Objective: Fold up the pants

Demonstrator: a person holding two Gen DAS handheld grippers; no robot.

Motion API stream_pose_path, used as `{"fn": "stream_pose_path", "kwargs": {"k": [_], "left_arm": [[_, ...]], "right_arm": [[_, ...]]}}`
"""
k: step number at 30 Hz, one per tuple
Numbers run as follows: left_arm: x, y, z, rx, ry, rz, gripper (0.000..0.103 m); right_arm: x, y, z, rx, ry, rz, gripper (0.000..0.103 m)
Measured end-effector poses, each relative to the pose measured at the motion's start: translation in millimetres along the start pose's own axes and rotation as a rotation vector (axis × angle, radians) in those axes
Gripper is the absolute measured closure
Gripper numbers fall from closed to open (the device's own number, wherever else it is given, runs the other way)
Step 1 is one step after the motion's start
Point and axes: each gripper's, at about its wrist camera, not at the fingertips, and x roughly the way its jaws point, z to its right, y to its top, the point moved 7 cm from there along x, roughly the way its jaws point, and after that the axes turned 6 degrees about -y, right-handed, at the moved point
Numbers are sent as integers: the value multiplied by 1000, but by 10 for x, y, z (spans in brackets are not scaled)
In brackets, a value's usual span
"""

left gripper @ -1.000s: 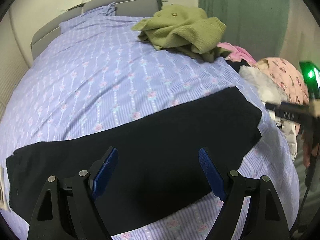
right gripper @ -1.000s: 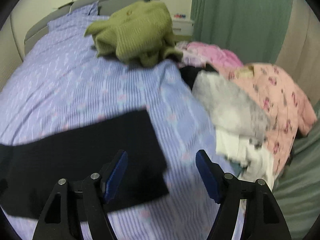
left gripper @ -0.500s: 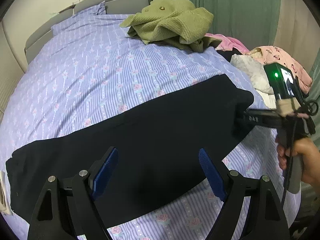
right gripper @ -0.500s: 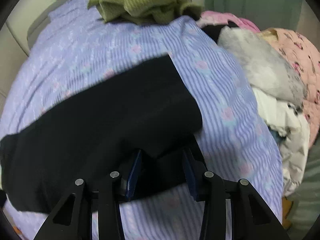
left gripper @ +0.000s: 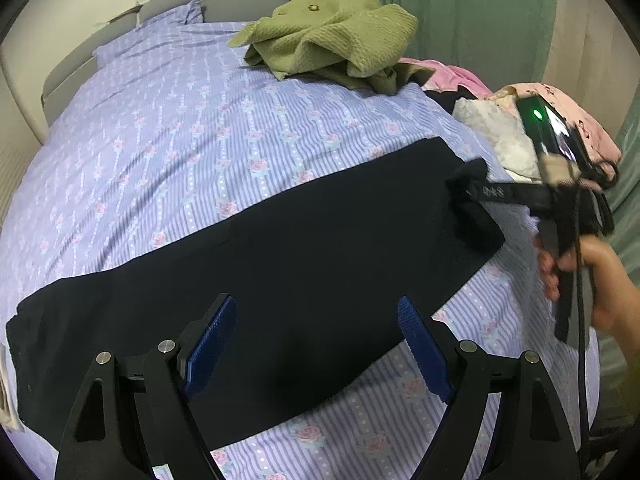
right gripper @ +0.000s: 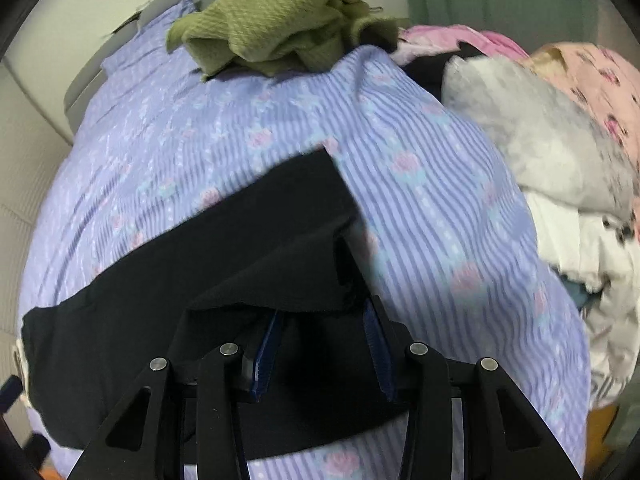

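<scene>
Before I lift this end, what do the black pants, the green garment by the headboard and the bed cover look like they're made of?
Black pants: matte, smooth, likely a soft knit or jersey; they bunch limply in the right claw.
Green garment: thick waffle-textured knit, its raised grid visible.
Bed cover: thin woven cloth, probably cotton, printed with stripes and roses, lightly creased.

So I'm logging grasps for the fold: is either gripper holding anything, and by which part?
The right gripper has pinched the black pants at their right end edge, fabric bunched between its pads. The left gripper is open above the pants, holding nothing.
</scene>
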Motion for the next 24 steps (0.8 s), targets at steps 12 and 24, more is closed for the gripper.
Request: {"fn": "stream_pose_path", "kwargs": {"k": [12, 24], "left_arm": [[-61, 52, 80, 22, -8, 6, 20], [-193, 90, 300, 23, -48, 36, 20]], "right_arm": [[-22, 74, -38, -31, 3, -38, 93], [-843, -27, 787, -24, -358, -45, 79]]}}
